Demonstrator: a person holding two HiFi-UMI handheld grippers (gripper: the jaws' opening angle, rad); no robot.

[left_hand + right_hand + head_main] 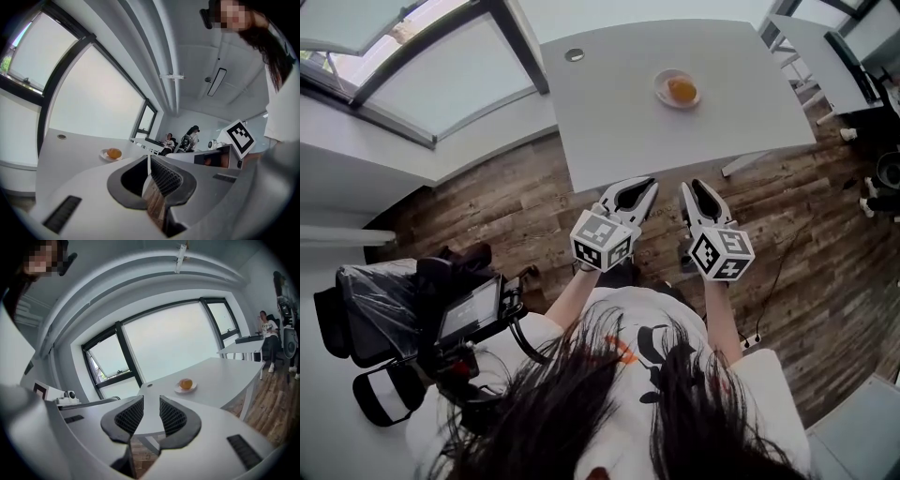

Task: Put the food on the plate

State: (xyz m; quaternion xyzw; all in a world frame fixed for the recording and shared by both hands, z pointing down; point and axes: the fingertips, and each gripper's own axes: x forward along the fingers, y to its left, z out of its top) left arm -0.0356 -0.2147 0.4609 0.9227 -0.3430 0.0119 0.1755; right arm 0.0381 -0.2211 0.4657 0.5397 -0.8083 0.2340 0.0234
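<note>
The left tool [645, 186] and the right tool [697, 186] are both closed and empty (side by side at mid-frame, over the wooden floor [506, 197] beside the worktop [619, 112]), while the orange food [681, 89] sits on the plate [660, 86] at upper centre-right.

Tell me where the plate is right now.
In the head view the plate sits right of centre on the white table, holding the orange food.

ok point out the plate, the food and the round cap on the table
plate [660, 84]: head view, bare left rim.
food [682, 90]: head view, middle of the orange lump.
cap [574, 55]: head view, its centre.
</note>
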